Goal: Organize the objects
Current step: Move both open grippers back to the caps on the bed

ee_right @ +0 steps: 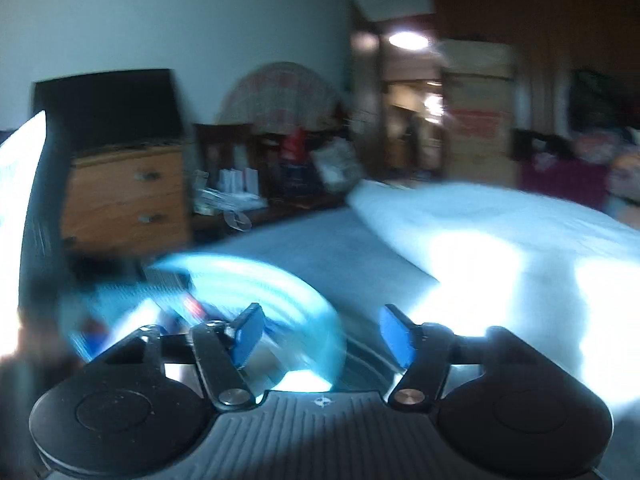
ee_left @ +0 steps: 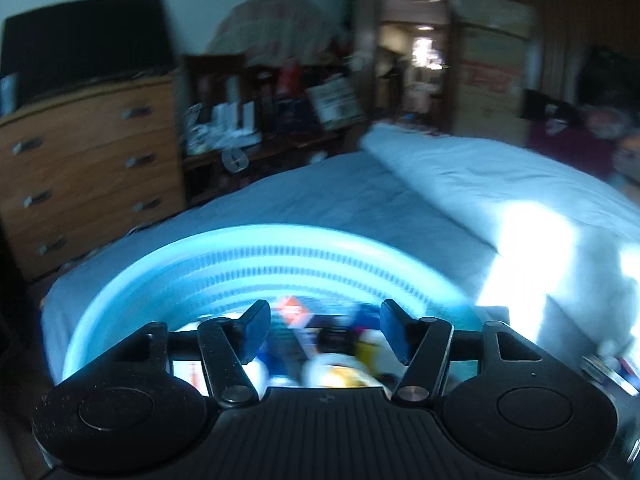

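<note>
blue basket (ee_left: 256, 240) on bed (ee_left: 340, 200) — dresser (ee_left: 88, 160) beyond.

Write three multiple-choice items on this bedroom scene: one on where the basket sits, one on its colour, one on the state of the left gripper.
1. Where does the basket sit?
A. On the bed
B. On the wooden dresser
C. On the floor by the doorway

2. What colour is the basket?
A. Red
B. Light blue
C. Black

3. How does the left gripper stand?
A. Shut on a small item
B. Open, with nothing pressed between its pads
C. Shut and empty

Key: 1 A, since the left wrist view shows the basket's rim resting on the blue bedspread; 2 B, since its slotted wall is pale blue; 3 B, since its two blue pads stand well apart above the blurred items in the basket.
</note>
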Tool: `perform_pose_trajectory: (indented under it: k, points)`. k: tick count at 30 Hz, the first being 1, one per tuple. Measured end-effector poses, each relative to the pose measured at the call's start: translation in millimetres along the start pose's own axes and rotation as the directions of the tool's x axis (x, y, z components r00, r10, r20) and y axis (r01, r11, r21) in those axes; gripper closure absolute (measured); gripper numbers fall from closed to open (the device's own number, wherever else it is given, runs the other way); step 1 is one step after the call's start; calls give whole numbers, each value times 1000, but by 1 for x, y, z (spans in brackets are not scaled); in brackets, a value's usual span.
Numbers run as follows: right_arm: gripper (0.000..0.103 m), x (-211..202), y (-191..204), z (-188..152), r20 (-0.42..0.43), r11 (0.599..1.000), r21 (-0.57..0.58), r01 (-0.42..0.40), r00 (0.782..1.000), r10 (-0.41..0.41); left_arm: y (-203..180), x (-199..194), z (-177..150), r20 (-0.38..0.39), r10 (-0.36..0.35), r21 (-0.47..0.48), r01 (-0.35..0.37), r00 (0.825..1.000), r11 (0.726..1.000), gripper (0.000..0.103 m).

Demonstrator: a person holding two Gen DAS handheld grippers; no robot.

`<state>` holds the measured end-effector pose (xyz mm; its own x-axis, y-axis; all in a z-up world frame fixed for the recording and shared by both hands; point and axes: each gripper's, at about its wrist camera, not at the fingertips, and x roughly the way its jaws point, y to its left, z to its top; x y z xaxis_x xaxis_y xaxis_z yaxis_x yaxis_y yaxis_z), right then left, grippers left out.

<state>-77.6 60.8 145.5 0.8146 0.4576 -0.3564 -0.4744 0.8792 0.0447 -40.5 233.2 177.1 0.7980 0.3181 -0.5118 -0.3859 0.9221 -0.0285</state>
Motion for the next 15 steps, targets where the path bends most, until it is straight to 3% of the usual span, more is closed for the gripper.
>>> perform_pose_trajectory:
  k: [3, 6, 11, 14, 15]
  points:
    - [32, -34, -46, -58, -112, 991, 64, 119, 987, -112, -41, -18, -9, 21, -117, 89, 114, 993, 989, 34]
    - [34, -71, -89, -115, -244, 963, 87, 256, 943, -228, -86, -36, -30, 22, -230, 192, 222, 973, 956, 25]
    - [35, -133, -139, -173, -322, 905, 137, 403, 882, -344, -157, -34, -78, -64, -377, 315, 377, 924, 871, 25]
    - [35, -151, -160, -188, -330, 882, 169, 440, 869, -370, -199, -18, -110, -138, -458, 365, 475, 878, 801, 25]
    - [35, -153, -169, -190, -327, 879, 181, 441, 870, -370, -213, -12, -121, -154, -465, 393, 486, 872, 781, 25]
